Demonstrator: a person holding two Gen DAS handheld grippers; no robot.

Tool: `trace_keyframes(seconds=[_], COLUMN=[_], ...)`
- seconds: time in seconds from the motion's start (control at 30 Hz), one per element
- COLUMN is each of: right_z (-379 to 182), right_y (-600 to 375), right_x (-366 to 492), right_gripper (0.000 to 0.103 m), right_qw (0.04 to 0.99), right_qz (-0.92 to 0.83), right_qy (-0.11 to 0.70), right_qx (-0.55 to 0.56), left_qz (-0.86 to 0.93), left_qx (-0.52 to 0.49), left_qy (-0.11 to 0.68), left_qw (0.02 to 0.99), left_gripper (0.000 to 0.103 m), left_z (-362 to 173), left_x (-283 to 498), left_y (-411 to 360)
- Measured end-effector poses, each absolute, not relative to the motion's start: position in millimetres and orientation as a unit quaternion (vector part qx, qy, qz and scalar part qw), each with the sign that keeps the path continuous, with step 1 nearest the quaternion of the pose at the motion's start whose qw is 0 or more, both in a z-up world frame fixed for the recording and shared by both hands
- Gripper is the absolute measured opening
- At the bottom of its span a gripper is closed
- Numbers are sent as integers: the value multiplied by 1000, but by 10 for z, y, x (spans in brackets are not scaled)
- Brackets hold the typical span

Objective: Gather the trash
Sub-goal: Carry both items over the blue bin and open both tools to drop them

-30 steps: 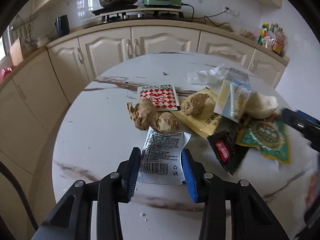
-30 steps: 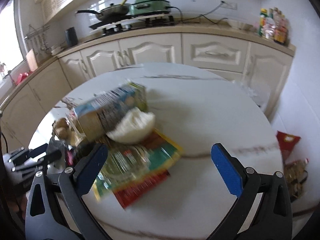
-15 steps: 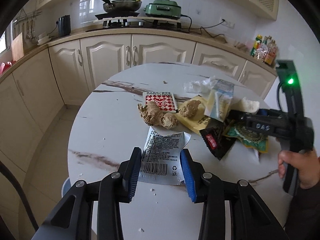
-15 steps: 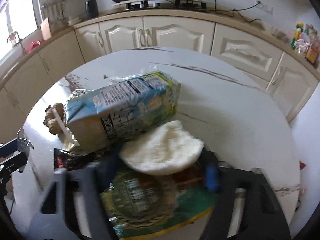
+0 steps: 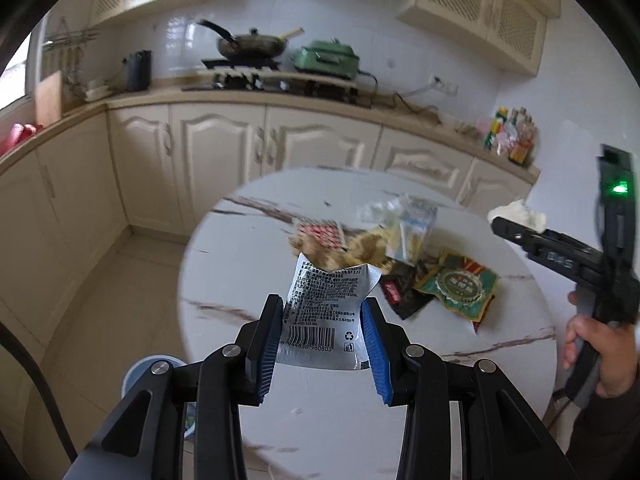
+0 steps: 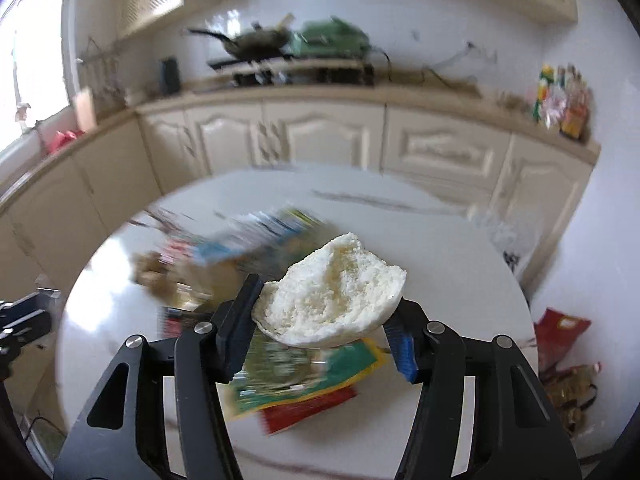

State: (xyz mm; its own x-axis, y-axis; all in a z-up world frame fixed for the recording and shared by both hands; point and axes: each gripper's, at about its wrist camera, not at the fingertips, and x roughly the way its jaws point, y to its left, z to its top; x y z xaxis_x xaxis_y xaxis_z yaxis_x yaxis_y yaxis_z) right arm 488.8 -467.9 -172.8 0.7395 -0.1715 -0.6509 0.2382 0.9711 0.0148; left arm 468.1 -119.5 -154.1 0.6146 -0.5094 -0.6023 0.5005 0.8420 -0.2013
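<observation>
My left gripper (image 5: 322,334) is shut on a silver snack wrapper (image 5: 326,312) with a barcode and holds it above the round marble table (image 5: 224,272). My right gripper (image 6: 326,322) is shut on a torn white bun half (image 6: 330,300), lifted above the table (image 6: 440,264); the bun also shows in the left wrist view (image 5: 518,214). On the table lie a green wrapper (image 5: 460,286), a black wrapper (image 5: 404,290), a milk carton (image 5: 414,228), a red checked packet (image 5: 320,232) and ginger pieces (image 5: 360,246).
A pale blue bin (image 5: 150,364) stands on the floor at the table's lower left. Cream cabinets (image 5: 224,152) and a counter with a stove and pan (image 5: 252,46) lie behind. Snack bags (image 6: 564,344) lie on the floor at right.
Both grippers have risen and pulled back from the table. The left lifted the silver wrapper off the surface. The right closed on the bun half and lifted it off the green wrapper.
</observation>
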Motion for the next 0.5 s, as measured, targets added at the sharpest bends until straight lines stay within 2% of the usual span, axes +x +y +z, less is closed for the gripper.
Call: trace_keyframes(seconds=[0.27, 0.5], right_z=[-1296, -1650], right_y=[-3267, -1818], right_x=[4907, 5262], right_gripper=[56, 56], right_qw=[953, 931], right_qz=[54, 172], right_qy=[296, 323], right_qx=[28, -6], left_qz=[-177, -51], left_qx=[-24, -17], left_qy=[318, 336], left_qw=[931, 940], left_gripper=[36, 36], left_z=[-1382, -1633], left_x=[4407, 4411], left_y=[-90, 814])
